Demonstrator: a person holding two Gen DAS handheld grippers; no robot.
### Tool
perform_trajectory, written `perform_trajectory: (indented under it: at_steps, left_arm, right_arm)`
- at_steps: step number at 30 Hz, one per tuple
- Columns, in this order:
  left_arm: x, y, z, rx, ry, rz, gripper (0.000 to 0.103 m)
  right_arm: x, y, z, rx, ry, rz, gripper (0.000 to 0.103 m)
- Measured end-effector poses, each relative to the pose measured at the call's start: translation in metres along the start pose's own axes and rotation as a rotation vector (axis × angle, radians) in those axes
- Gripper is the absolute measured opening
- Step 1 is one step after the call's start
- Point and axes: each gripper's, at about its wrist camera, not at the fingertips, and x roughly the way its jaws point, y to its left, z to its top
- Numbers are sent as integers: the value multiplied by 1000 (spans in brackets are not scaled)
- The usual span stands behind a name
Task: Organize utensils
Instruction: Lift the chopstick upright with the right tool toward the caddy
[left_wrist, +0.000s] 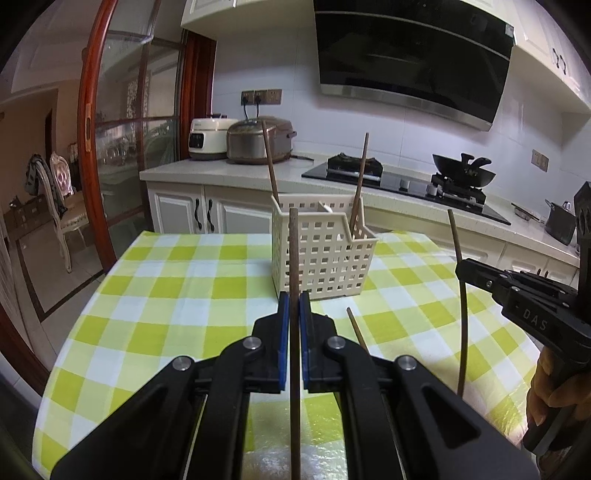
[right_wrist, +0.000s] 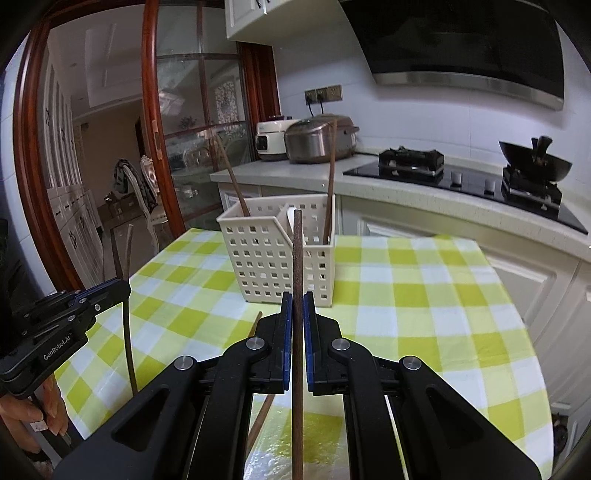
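My left gripper (left_wrist: 294, 299) is shut on a brown chopstick (left_wrist: 294, 251) that stands upright above the green checked tablecloth (left_wrist: 166, 288). My right gripper (right_wrist: 297, 299) is shut on another upright chopstick (right_wrist: 297, 254). Beyond both stands a cream perforated basket (left_wrist: 332, 258) (right_wrist: 258, 258), and two chopsticks (left_wrist: 271, 166) (left_wrist: 360, 177) lean inside it. One loose chopstick (left_wrist: 356, 328) (right_wrist: 261, 413) lies on the cloth between the grippers. Each gripper also shows at the edge of the other's view, the right gripper (left_wrist: 461, 266) and the left gripper (right_wrist: 125, 288).
Behind the table runs a kitchen counter (left_wrist: 221, 171) with two rice cookers (left_wrist: 258, 142), a black hob (left_wrist: 399, 181) and a wok (left_wrist: 465, 173). A wood-framed glass door (left_wrist: 92, 129) stands to the left. A person's hand (left_wrist: 554, 391) grips the right tool.
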Motion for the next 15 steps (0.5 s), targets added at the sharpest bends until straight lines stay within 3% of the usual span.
perform_trajectory:
  at_steps: [15]
  left_arm:
    - [-25, -7, 8, 12, -71, 5, 5]
  right_arm:
    - [-33, 11, 11, -35, -84, -16, 6]
